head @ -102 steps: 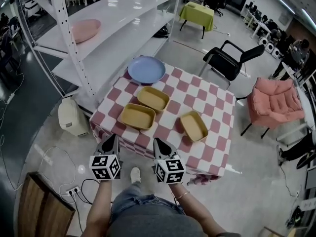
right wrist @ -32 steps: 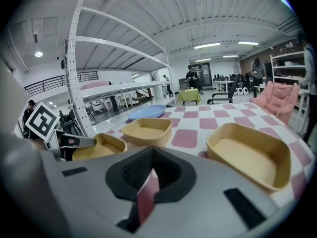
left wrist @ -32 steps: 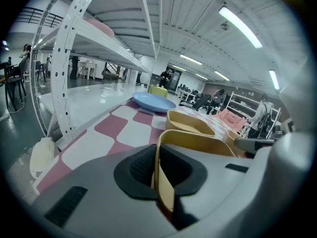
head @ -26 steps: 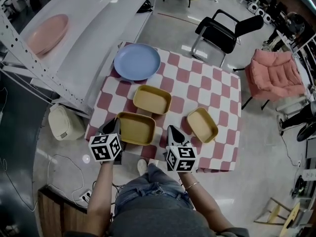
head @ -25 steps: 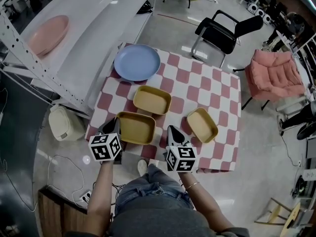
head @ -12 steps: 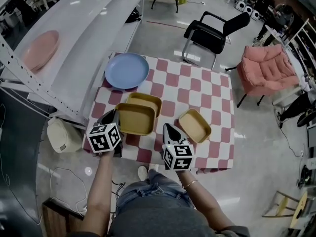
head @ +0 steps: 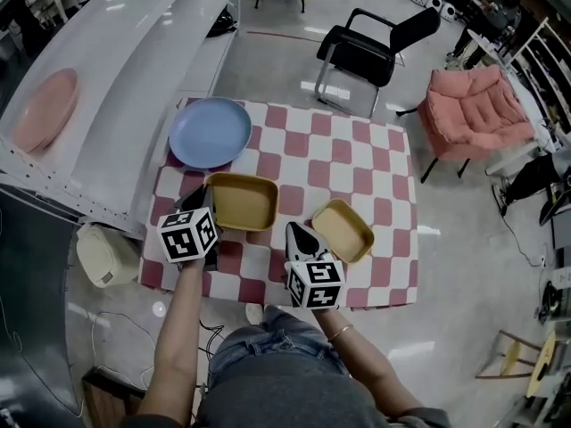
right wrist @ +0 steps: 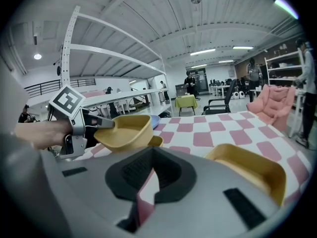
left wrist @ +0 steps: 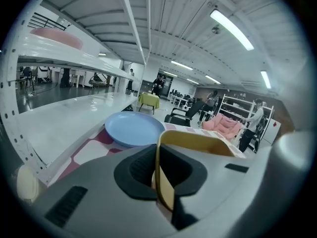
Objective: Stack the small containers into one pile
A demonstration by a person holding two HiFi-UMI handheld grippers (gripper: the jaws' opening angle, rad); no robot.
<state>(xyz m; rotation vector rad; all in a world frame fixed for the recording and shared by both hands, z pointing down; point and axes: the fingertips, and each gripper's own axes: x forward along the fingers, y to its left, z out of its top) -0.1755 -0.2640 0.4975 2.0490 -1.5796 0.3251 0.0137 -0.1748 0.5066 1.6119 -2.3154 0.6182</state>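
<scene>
Gripping the rim of one yellow container (head: 241, 201), the left claw (head: 207, 196) holds it raised just above a second container (right wrist: 155, 141) on the checked table (head: 357, 150) — near the blue plate (head: 210, 132). The right claw (head: 295, 235) is clenched and empty, just beside the third container (head: 342, 230).

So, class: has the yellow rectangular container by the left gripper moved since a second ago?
Yes. The left gripper has lifted the yellow rectangular container toward the round blue plate, above a second yellow container.
</scene>
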